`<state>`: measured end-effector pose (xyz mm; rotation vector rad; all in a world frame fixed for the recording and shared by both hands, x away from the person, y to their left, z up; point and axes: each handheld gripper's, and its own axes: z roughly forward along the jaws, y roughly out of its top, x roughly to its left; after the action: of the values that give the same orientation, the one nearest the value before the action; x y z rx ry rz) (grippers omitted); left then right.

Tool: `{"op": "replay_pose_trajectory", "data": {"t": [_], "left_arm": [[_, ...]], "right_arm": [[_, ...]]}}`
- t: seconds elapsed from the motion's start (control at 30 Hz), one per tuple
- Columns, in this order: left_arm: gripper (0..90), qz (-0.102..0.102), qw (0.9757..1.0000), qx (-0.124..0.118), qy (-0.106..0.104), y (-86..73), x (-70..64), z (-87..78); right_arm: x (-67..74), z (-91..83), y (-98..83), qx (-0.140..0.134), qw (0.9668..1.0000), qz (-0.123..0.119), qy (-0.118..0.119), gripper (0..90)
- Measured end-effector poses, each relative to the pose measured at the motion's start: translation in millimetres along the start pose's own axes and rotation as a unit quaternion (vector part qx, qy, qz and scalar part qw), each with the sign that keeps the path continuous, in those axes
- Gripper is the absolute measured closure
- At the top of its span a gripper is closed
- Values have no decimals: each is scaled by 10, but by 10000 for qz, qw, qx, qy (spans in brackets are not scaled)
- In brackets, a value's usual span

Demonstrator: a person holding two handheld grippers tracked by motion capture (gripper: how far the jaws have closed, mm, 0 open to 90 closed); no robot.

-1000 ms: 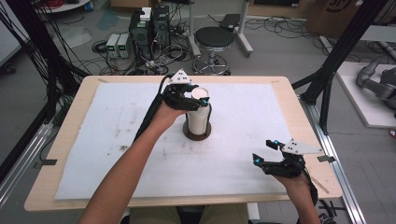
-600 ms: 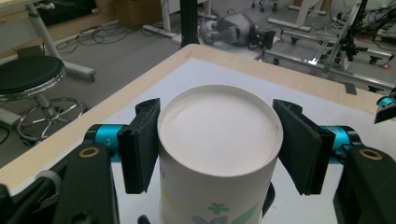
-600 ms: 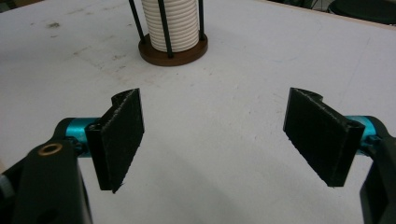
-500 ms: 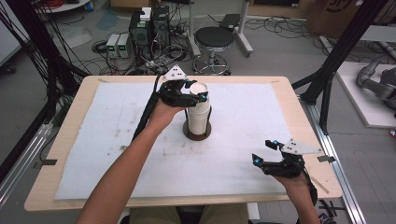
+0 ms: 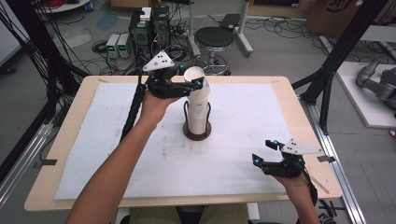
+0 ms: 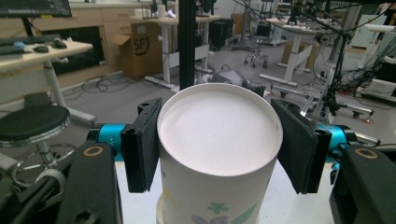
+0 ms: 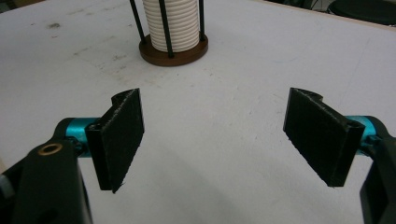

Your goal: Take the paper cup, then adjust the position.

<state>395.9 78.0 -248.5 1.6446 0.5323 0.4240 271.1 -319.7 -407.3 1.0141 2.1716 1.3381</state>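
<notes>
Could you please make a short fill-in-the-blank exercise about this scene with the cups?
1. The left claw is shut on the top ____ of the stack.
2. The stack stands in a holder with a round ____ base.
3. The right claw has its jaws ____ and holds nothing.
4. The sheet that covers the table is ____.

Missing words: cup; brown; open; white

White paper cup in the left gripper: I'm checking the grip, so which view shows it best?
The left gripper view: the white paper cup sits between both pads. The high view shows it small; the right gripper view shows the stack in the holder.
</notes>
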Motion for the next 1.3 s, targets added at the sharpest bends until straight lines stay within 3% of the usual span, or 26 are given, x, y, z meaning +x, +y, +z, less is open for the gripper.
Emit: {"op": "replay_pose_trajectory", "data": {"t": [0.17, 0.43, 0.57, 0.73, 0.87, 1.07, 1.3], "left_arm": [[372, 24, 9996, -280, -16, 139, -32, -217], [371, 58, 9994, -331, 61, 102, -18, -524], [371, 30, 9996, -275, 99, -44, 14, -745], [371, 12, 9997, -197, 136, -197, 47, -896], [371, -61, 9998, -95, 169, -445, 74, -1035], [370, -216, 9995, -124, 206, -666, 41, -1134], [369, -163, 9998, -70, 48, -770, -59, -1141]], "right_arm": [[7, -1, 4, -9, 10000, -22, 1, 206], [17, 6, 4, 11, 10000, -16, 12, 206], [6, 3, 19, -25, 10000, -31, 3, 206], [7, 15, 32, -34, 10000, -13, 7, 206], [19, 86, 50, 23, 10000, 3, 64, 206], [58, 142, 66, 63, 9998, -88, 150, 206], [77, 160, 91, 32, 9998, -80, 186, 206]]}}
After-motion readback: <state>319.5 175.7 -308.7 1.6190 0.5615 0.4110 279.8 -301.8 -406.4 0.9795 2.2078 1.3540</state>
